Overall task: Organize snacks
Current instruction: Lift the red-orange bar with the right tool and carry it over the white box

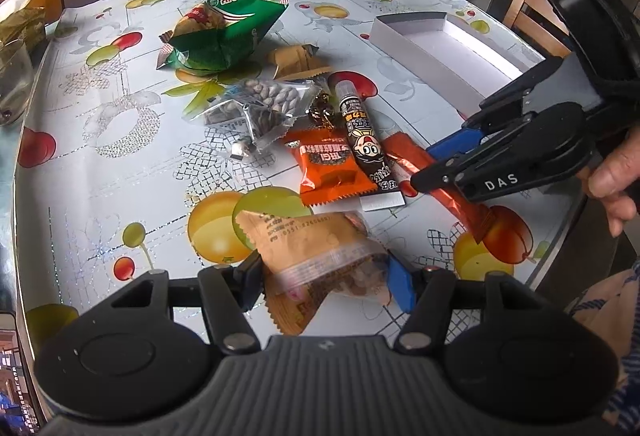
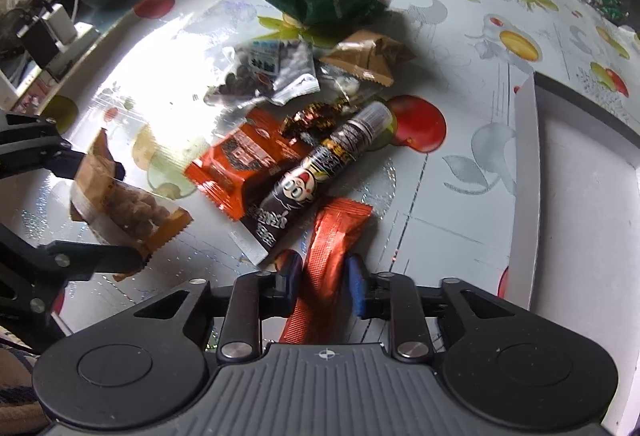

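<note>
My left gripper (image 1: 324, 276) is shut on a tan snack packet (image 1: 304, 236) with a clear window, held just above the fruit-print tablecloth (image 1: 120, 163). The right wrist view shows the same packet (image 2: 128, 207) between the left gripper's (image 2: 104, 207) black fingers. My right gripper (image 2: 320, 284) is shut on the near end of a long orange-red stick packet (image 2: 336, 232); that packet (image 1: 464, 203) lies slanted on the table. The right gripper (image 1: 422, 163) comes in from the right, held by a hand (image 1: 616, 171). A white open box (image 1: 420, 47) stands behind it.
Loose snacks lie mid-table: a green bag (image 1: 228, 35), a clear nut packet (image 1: 256, 103), a small tan packet (image 1: 296, 59), an orange packet (image 1: 332, 167) and a black tube (image 1: 364, 139). A glass (image 1: 12, 79) stands at the left edge. The white box's wall (image 2: 524, 195) rises right of my right gripper.
</note>
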